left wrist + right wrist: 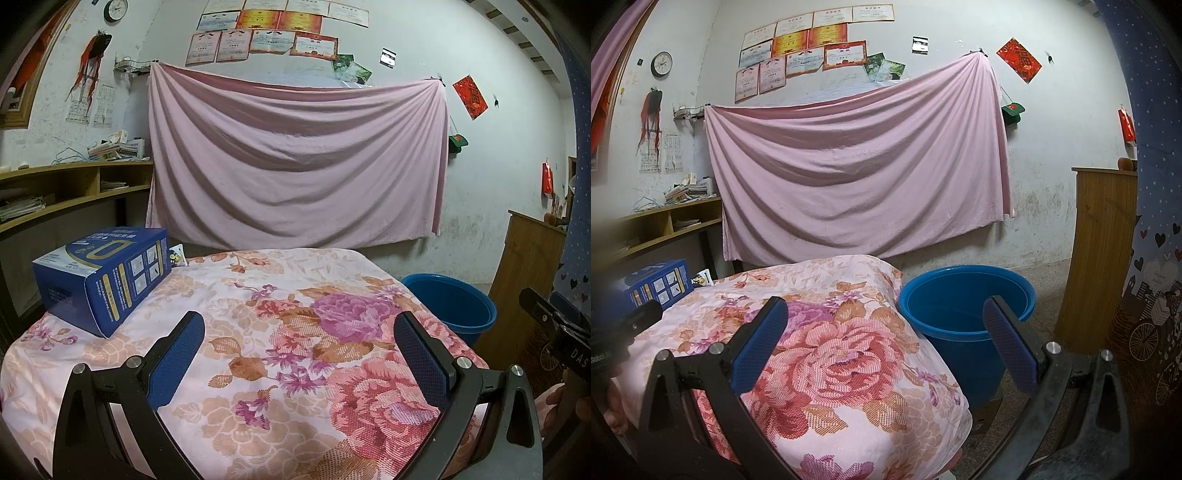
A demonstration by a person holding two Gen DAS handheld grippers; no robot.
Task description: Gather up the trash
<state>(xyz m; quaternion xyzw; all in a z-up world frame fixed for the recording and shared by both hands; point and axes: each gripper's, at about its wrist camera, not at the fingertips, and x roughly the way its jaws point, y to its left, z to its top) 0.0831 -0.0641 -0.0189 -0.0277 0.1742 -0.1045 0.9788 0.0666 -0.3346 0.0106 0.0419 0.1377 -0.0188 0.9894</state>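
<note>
Both grippers empty, jaws wide: left gripper (pixel 295 354) over the floral cloth (pixel 295 332), right gripper (pixel 886 332) at its edge. Blue box (pixel 103 280) at ten o'clock, small packet (pixel 177 258) touching behind it. Blue bucket (pixel 454 306) at two o'clock. Risks: packet hidden, easily missed; soft cloth snagging; box too broad, slipping.

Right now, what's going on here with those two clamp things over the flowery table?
A person holds a gripper in each hand, and both the left gripper and the right gripper are open and empty above the table with its flowered cloth. A blue box and a small packet behind it lie at the table's far left corner. A blue bucket stands on the floor to the right. Nothing has been picked up at this moment.
</note>
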